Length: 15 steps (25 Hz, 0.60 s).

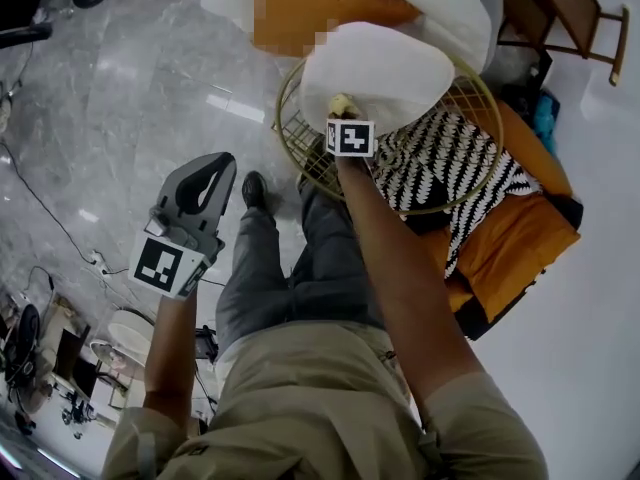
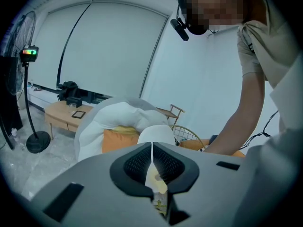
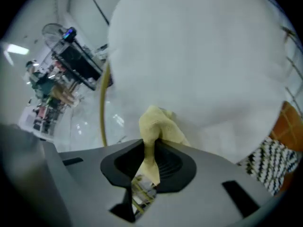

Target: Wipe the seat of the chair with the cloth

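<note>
A round gold wire chair (image 1: 296,146) carries a white seat cushion (image 1: 385,73). My right gripper (image 1: 345,118) is shut on a yellow cloth (image 1: 342,102), whose bunched end touches the cushion's near edge. In the right gripper view the cloth (image 3: 157,126) sticks out of the right gripper (image 3: 149,143) against the cushion (image 3: 199,56), beside the gold rim (image 3: 102,103). My left gripper (image 1: 218,164) hangs over the floor left of the chair, jaws together on nothing. The left gripper (image 2: 151,148) points toward the cushion (image 2: 156,134) and the wire frame (image 2: 187,134).
A black-and-white patterned pillow (image 1: 450,168) and an orange cushion (image 1: 520,238) lie on the chair's right side. A large white beanbag with an orange pillow (image 1: 320,8) stands behind it. A wooden rack (image 1: 575,8) is at the far right. Cables and gear (image 1: 60,368) lie on the marble floor.
</note>
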Motion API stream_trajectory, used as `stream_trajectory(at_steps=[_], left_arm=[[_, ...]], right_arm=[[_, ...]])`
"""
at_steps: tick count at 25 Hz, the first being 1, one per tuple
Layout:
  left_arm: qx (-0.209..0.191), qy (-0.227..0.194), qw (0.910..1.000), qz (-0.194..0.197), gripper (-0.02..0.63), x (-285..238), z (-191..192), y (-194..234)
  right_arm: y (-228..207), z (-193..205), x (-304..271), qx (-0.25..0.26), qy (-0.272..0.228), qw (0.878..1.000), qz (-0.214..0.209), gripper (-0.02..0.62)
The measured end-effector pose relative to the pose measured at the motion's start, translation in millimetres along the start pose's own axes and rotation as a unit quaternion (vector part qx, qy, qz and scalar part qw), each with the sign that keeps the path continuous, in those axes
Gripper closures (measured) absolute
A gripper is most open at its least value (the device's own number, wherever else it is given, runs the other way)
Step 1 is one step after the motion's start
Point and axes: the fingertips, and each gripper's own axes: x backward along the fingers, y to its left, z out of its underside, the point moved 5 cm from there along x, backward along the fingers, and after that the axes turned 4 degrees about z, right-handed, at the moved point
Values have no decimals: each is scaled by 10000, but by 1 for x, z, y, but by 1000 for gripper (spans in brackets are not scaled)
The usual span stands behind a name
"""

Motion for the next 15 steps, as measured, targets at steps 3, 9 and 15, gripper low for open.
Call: stream_trajectory(at_steps=[3,9,15], left_arm=[[28,17,10000,-47,589,4,6,1],[17,8,10000,-20,589,3,7,-3],[-27,-1,10000,95,589,-8,4,-9]], right_arm=[[61,-8,-9,673,6,9955,-671,514],[69,-7,-5,937,-72,9927,-756,514],[-39,10,-4,606,10,9982,47,514]])
